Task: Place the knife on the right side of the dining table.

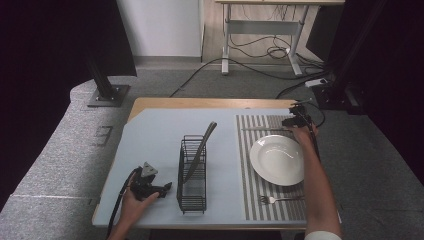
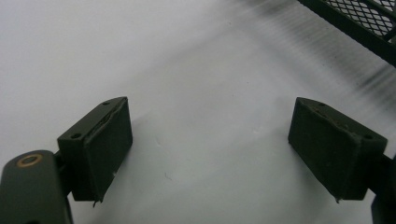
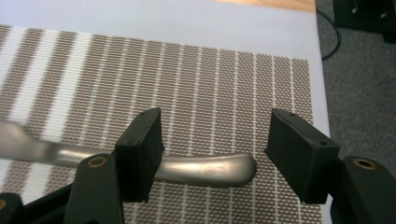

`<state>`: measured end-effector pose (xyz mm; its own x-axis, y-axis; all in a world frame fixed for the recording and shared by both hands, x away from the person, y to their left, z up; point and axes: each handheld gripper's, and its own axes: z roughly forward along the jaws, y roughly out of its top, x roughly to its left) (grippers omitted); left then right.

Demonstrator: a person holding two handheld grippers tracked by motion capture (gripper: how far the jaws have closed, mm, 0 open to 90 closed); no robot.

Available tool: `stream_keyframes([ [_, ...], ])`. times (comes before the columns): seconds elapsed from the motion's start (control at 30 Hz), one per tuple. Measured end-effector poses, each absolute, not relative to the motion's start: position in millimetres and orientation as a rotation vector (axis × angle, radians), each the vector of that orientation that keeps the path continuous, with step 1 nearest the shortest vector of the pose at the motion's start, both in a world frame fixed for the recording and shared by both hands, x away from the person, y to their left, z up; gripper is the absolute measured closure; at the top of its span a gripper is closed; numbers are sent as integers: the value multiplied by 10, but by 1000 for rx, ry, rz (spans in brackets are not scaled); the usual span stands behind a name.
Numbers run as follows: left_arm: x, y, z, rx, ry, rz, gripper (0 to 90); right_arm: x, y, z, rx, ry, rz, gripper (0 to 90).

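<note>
A white plate (image 1: 277, 160) sits on a brown-and-white striped placemat (image 1: 247, 150). A fork (image 1: 277, 199) lies at the plate's near side and a metal knife (image 1: 260, 130) at its far side. My right gripper (image 1: 292, 121) hovers at the knife's right end. In the right gripper view its jaws stand open (image 3: 215, 156) on either side of the knife's rounded handle end (image 3: 210, 169), which lies flat on the placemat (image 3: 187, 84) with the pads not pressing on it. My left gripper (image 1: 162, 190) rests open on the mat at the near left, nothing between its jaws (image 2: 210, 149).
A black wire basket (image 1: 192, 175) stands mid-table with a dark utensil (image 1: 200, 147) leaning out of it; its corner shows in the left gripper view (image 2: 364, 23). A pale blue mat (image 1: 150, 145) covers the table. The table's right edge runs close to the placemat.
</note>
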<state>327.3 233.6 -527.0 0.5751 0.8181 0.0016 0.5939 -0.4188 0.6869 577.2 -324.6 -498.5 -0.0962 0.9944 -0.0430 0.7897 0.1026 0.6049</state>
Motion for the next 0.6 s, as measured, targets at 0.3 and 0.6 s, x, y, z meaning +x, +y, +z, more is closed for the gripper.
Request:
stream_keyframes([
  [0.3, 3273, 2336, -5270, 2160, 1120, 448, 130, 5620, -3183, -4885, 1722, 1942, 723, 352],
  [0.6, 3273, 2336, -5270, 2159, 1121, 448, 130, 5324, -3060, -4743, 1695, 1947, 892, 352],
])
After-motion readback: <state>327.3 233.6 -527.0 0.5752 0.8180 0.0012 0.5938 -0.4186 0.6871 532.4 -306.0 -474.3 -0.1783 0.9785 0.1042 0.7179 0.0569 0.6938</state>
